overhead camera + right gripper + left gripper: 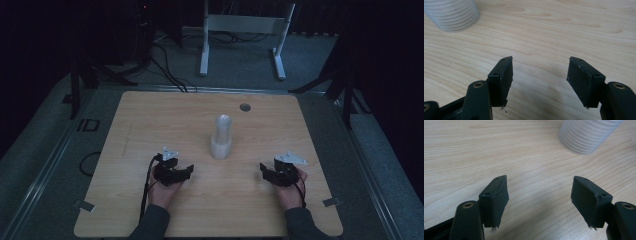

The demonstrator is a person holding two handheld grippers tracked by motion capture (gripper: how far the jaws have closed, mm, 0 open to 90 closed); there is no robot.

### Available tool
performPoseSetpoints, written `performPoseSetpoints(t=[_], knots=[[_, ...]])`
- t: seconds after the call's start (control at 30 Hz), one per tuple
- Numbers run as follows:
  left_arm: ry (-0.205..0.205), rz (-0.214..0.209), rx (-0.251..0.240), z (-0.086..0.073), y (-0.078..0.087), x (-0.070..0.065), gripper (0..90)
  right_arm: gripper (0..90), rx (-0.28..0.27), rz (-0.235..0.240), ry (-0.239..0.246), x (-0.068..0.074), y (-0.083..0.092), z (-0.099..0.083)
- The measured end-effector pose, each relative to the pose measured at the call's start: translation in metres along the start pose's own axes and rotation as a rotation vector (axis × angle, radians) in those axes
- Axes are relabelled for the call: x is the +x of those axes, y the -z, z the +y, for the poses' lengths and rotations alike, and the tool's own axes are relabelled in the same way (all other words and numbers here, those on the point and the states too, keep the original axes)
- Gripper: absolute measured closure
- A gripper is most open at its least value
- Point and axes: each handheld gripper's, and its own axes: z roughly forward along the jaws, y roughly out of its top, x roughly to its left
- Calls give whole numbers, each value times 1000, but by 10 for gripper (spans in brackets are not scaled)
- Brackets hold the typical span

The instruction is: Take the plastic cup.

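A stack of clear ribbed plastic cups (221,136) stands upside down in the middle of the wooden table (150,115). My left gripper (186,171) rests low on the table to the stack's near left, jaws apart with bare wood between them. In the left gripper view the stack (587,135) sits at the top right, beyond the open gripper (540,192). My right gripper (264,171) lies to the stack's near right, also open and holding nothing. The right gripper view has the stack (451,15) at the top left, ahead of the open gripper (540,71).
A small dark round disc (245,107) lies near the table's far edge. A white frame stand (240,35) and cables (165,65) are on the floor behind the table. Dark tripod legs (80,80) stand at both far corners.
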Motion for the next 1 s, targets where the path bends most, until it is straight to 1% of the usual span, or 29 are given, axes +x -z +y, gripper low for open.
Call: performPoseSetpoints(t=[0.07,0.13,0.2,0.37,0.47,0.63,0.8,0.9,0.93,0.97,1.0], knots=[[-12,-3,-1,0,0,-1,280,368,1,6,4,2,0,0],[-18,7,-2,0,-1,-1,280,368,1,9,11,3,0,1],[-21,8,-2,0,-1,-1,281,368,2,12,12,5,0,1],[-36,14,-7,3,0,-1,297,367,0,23,27,8,1,3],[-58,14,4,6,1,-2,303,366,-7,29,34,10,3,5],[-94,27,-15,15,4,-5,313,367,-20,47,42,12,7,10],[-125,26,-30,24,7,-6,315,367,-29,59,58,16,11,15],[-160,30,-43,29,8,-8,315,366,-36,68,69,17,14,19],[-160,30,-43,29,8,-8,315,366,-36,68,69,17,14,19],[-179,29,-54,32,10,-10,315,367,-38,69,72,18,15,21],[-191,33,-60,33,11,-10,315,367,-45,74,80,20,16,24]])
